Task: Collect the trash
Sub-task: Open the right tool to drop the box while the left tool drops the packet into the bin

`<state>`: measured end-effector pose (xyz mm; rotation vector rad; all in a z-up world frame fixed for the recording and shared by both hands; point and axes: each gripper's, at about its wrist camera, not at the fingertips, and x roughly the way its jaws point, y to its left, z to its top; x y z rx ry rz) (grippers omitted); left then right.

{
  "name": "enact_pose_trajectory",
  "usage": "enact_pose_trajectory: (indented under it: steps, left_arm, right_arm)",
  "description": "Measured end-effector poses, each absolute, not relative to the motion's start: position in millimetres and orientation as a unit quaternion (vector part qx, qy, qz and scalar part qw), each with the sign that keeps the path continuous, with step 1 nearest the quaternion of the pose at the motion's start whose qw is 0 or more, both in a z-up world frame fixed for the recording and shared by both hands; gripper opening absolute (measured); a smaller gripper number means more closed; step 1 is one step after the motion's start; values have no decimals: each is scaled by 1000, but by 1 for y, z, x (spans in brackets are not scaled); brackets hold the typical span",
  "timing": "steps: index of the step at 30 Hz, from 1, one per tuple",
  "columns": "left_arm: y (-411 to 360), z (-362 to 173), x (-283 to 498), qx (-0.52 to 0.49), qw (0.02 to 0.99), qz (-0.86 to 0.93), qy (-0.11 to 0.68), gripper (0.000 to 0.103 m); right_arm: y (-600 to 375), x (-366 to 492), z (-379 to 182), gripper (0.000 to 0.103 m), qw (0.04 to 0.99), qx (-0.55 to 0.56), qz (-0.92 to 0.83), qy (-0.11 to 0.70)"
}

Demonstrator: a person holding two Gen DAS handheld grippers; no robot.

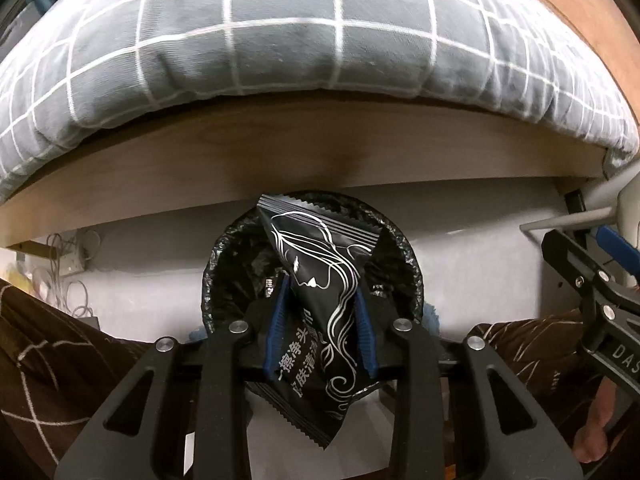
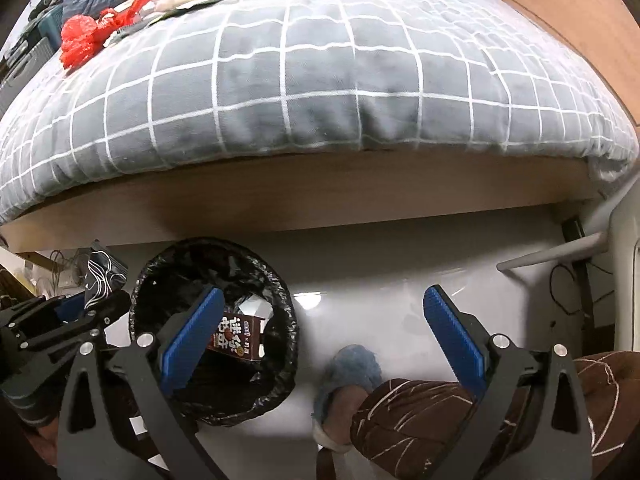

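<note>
My left claw pinches a black sachet between its blue pads, holding it directly over the black-lined trash bin on the floor by the bed's near edge. My right claw is spread wide with nothing in it, to the right of the bin, where a brown carton lies inside. A red plastic bag sits far left on the grey checked quilt.
</note>
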<state>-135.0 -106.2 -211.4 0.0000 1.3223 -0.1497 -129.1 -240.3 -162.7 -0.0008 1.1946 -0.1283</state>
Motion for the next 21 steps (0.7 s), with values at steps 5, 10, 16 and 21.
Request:
enact_pose_trajectory:
  steps: [5, 10, 16, 21]
  left_arm:
    - [-106, -221, -135, 14, 787, -54, 615, 47]
    - [-104, -228, -135, 18, 786, -47, 616, 63]
    - [-100, -226, -135, 18, 792, -44, 609, 85]
    - [-98, -212, -134, 17, 796, -43, 603, 95]
  right_arm:
    - [-235, -125, -162, 96, 826, 2, -51, 561]
    - [-233, -124, -163, 96, 825, 4, -49, 563]
    - [-231, -123, -164, 96, 826, 2, -50, 562]
    - [-228, -123, -158, 96, 831, 1, -46, 555]
